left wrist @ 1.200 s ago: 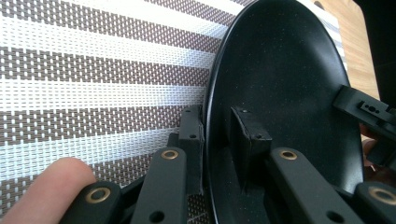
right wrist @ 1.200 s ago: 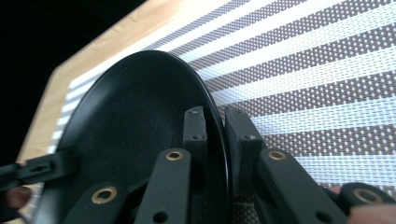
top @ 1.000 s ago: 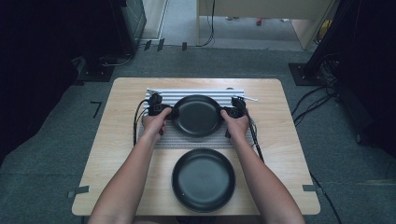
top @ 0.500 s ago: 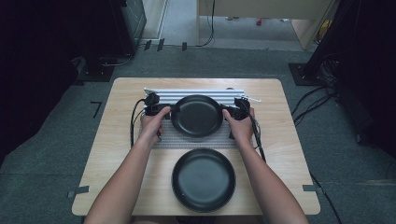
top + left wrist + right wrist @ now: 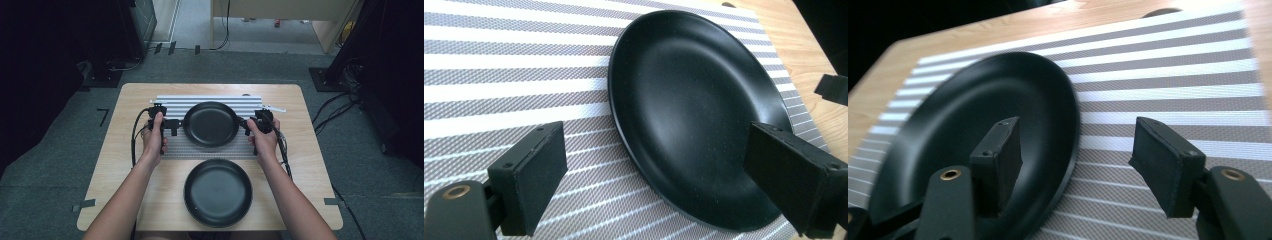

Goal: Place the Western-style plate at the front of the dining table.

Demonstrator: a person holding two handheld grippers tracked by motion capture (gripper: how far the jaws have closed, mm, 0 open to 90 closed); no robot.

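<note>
In the high view, the far plate [image 5: 210,124] lies flat on the striped mat [image 5: 172,106] at the back of the worktop [image 5: 115,165]. The left tool [image 5: 172,125] has drawn slightly back from the plate's left rim since half a second ago, while the right tool [image 5: 247,125] sits at the right rim as before; the judgement is that the plate is set down and release is under way. A second plate [image 5: 218,192] rests on bare wood nearer the person, just clear of the mat. In the left gripper view, the left tool [image 5: 674,180] is released, jaws spread, one over the mat and one above the plate's edge. In the right gripper view, the right tool [image 5: 1083,160] is likewise released, straddling the rim [image 5: 1075,125] without touching. Nothing obstructs withdrawal except the near plate below the forearms.
</note>
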